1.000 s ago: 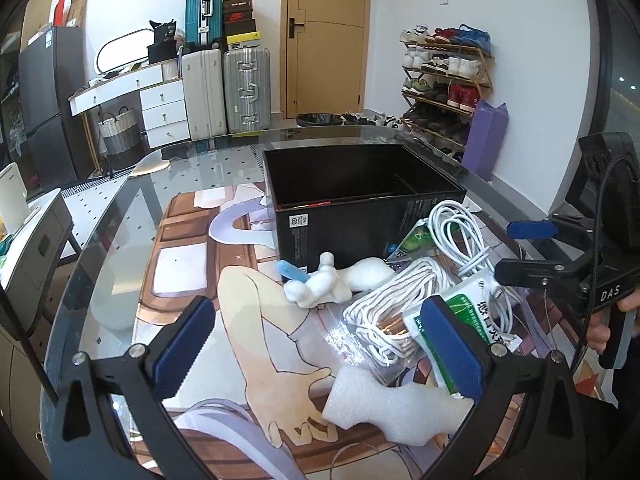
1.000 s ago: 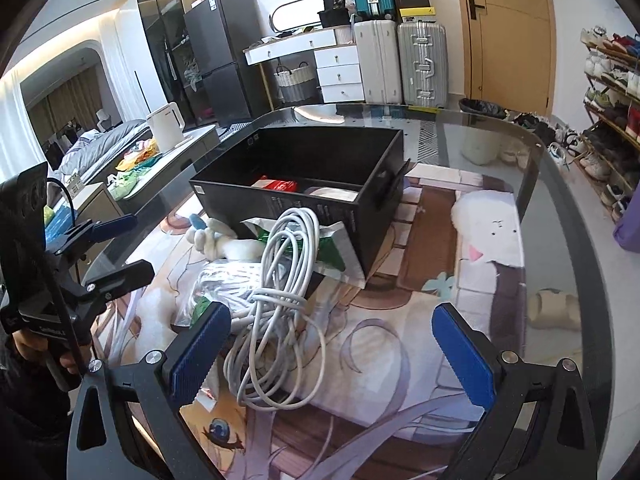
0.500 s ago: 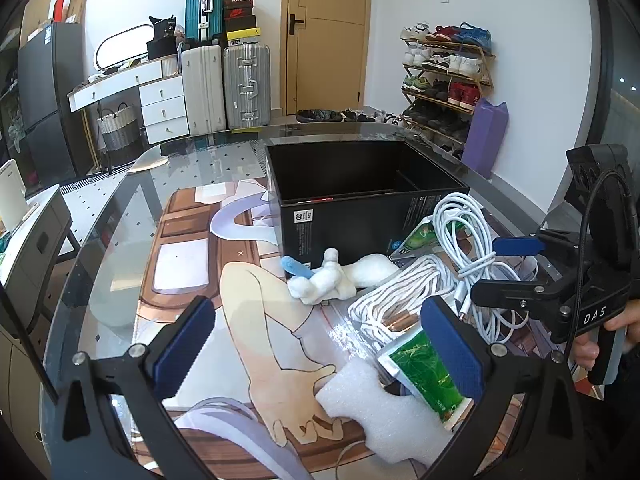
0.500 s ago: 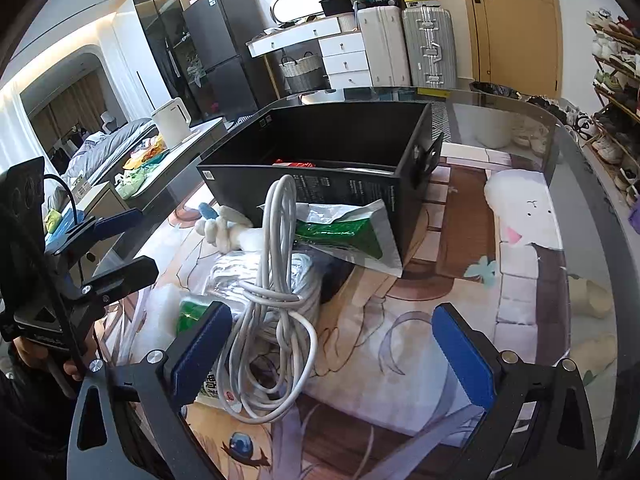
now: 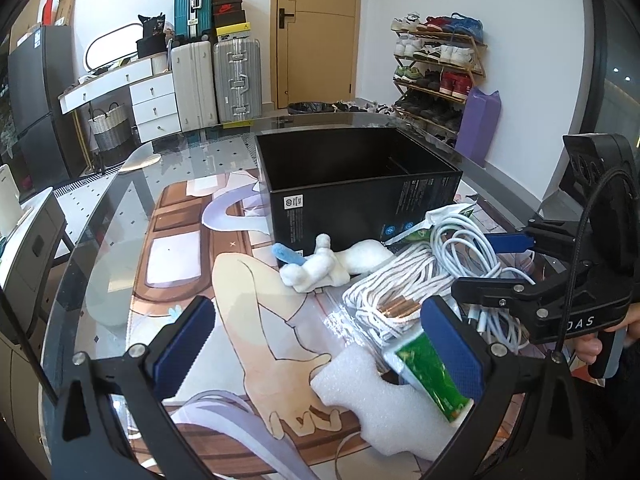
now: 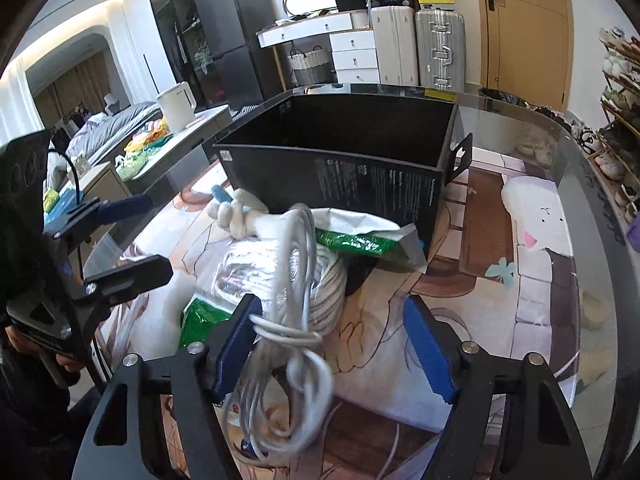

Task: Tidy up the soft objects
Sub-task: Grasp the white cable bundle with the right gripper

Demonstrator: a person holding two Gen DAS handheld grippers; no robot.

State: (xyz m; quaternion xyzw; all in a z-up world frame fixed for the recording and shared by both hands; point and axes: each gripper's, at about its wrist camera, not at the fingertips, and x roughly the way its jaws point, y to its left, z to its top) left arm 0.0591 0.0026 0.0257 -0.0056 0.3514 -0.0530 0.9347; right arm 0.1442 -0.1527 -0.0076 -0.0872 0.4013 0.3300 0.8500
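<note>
Cable bundle [image 6: 296,320], lower centre of frame, lies between my half-closed, just-narrowing right gripper [image 6: 332,344], touching one pad only; my left gripper [image 5: 320,348] gapes empty.

Quick tally of what's on the table [image 5: 120,208]: one open black box [image 5: 360,200], one white plush toy [image 5: 320,268], one loose white cable bundle [image 6: 292,280], one bagged coil of white cord [image 5: 384,292], two green packets [image 5: 432,372] [image 6: 360,240], one white foam piece [image 5: 376,400]. Plus two claws, left [image 5: 320,348] and right [image 6: 332,344].
</note>
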